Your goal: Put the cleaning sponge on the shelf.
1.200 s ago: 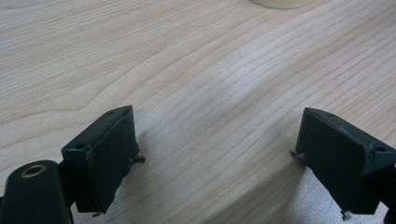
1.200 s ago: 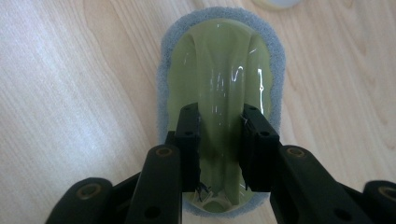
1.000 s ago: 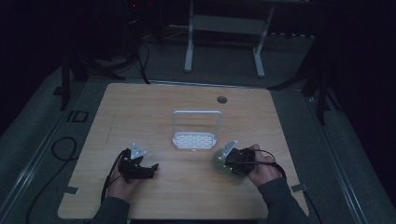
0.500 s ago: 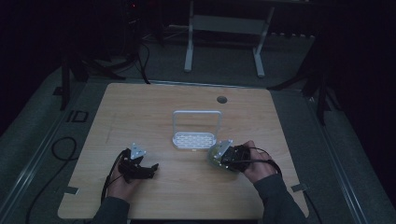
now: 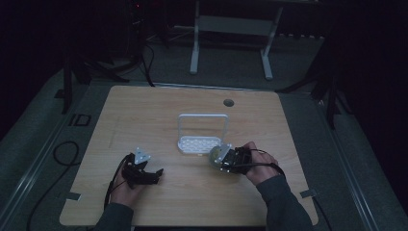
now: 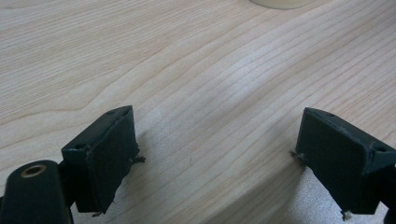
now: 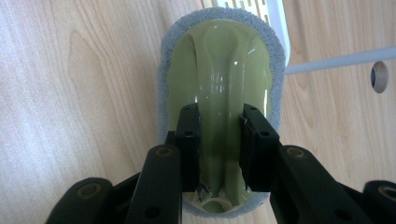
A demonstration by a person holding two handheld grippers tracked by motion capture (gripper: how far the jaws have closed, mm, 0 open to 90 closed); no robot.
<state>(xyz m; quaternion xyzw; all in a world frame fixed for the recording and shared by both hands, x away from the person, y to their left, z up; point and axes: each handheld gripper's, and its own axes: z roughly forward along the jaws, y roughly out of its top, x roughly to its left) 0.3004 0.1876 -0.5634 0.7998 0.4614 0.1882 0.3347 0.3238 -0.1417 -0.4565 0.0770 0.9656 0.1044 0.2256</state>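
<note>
The right gripper (image 7: 219, 144) has its two black fingers (image 7: 189, 144) clamped on the raised central ridge of a green scrubber (image 7: 219, 70) with a grey sponge rim, which extends forward beyond the fingertips over the wooden table (image 5: 159, 110). Just past the scrubber's far end sits a white slotted rack (image 7: 261, 9) with a wire handle. The left gripper (image 6: 215, 158) rests low over bare table, its fingers (image 6: 107, 154) spread wide apart with only wood grain between them.
</note>
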